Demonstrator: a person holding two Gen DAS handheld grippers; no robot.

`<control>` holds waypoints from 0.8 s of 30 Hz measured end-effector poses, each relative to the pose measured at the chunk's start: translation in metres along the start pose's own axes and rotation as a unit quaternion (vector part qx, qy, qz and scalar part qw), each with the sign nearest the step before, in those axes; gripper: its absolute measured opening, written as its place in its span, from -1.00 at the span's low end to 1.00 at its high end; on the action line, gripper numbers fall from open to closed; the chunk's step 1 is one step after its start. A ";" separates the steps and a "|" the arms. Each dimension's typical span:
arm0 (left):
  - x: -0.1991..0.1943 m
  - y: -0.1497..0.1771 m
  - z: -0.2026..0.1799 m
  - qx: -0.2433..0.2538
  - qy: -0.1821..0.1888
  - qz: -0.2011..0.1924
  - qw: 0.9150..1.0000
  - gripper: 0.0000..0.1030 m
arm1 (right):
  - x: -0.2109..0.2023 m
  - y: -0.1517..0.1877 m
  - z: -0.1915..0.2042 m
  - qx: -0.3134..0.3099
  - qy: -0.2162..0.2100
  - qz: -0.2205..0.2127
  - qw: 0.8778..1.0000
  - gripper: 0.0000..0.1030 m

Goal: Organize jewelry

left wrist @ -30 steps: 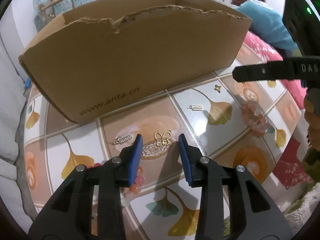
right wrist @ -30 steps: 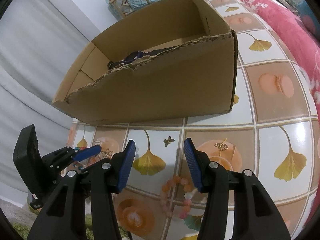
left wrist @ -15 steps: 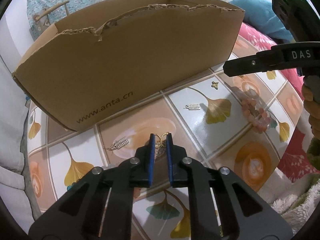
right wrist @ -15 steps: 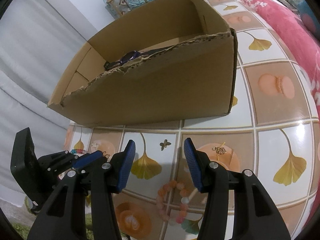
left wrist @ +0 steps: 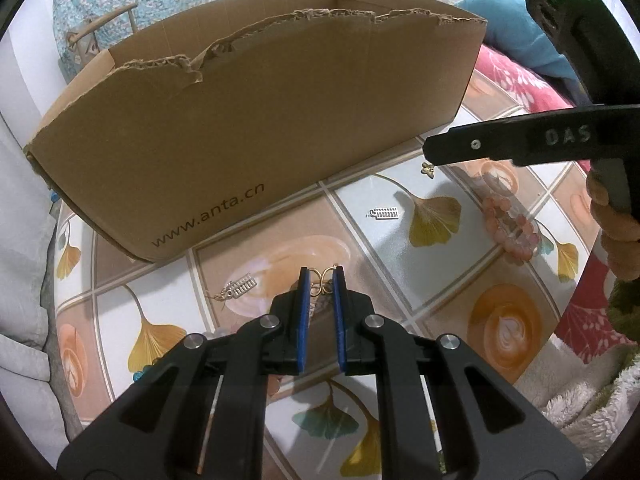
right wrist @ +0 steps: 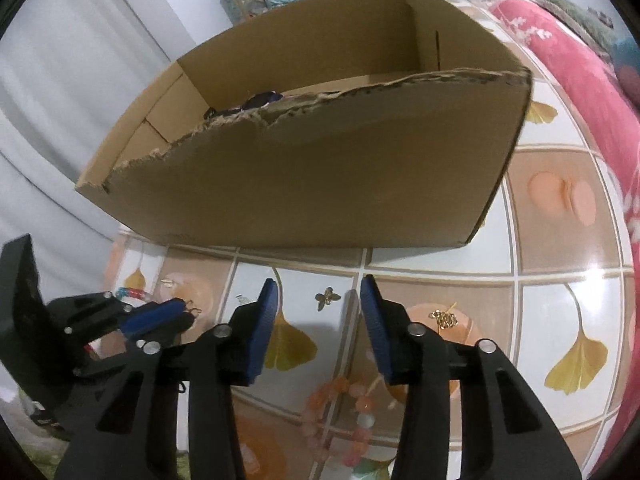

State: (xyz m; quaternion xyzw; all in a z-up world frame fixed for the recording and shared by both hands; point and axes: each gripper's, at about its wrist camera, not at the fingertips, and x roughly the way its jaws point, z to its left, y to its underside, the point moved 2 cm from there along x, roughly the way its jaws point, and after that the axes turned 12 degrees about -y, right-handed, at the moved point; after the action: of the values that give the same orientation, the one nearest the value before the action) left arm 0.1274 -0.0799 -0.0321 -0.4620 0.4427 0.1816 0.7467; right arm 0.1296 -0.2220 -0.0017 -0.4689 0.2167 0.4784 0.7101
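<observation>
My left gripper (left wrist: 319, 280) is shut on a gold butterfly pendant (left wrist: 323, 277), held a little above the tiled table in front of the cardboard box (left wrist: 260, 128). It also shows in the right wrist view (right wrist: 182, 312). My right gripper (right wrist: 318, 300) is open and empty, low over the table before the box (right wrist: 320, 184), with a small gold butterfly charm (right wrist: 327, 297) between its fingertips. A pink bead bracelet (right wrist: 344, 412) lies under it. A dark item (right wrist: 260, 101) lies inside the box.
On the table lie a silver abacus charm (left wrist: 385, 213), a silver-and-gold charm (left wrist: 236, 290), a gold chain piece (right wrist: 443, 317), the pink bracelet (left wrist: 508, 228) and a coloured bead bracelet (right wrist: 132, 293). A pink blanket (right wrist: 580, 80) borders the right side.
My left gripper closed on the gold butterfly pendant and lifted it slightly. My right gripper moved forward toward the box, staying open.
</observation>
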 end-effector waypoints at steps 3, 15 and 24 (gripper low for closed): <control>0.000 0.000 0.000 0.000 0.000 0.000 1.000 -0.80 | 0.005 0.001 0.005 -0.017 0.016 0.006 1.000 -0.38; -0.004 0.003 0.001 -0.001 0.002 -0.001 1.000 -0.80 | 0.022 0.004 0.017 -0.046 0.055 0.021 0.997 -0.64; -0.005 0.003 0.004 -0.002 0.003 -0.001 1.000 -0.80 | 0.033 0.005 0.030 -0.060 0.079 0.026 0.995 -0.72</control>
State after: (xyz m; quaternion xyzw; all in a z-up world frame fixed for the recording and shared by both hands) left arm 0.1245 -0.0741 -0.0293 -0.4647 0.4436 0.1803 0.7448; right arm 0.1358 -0.1793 -0.0152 -0.5416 0.2555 0.4704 0.6482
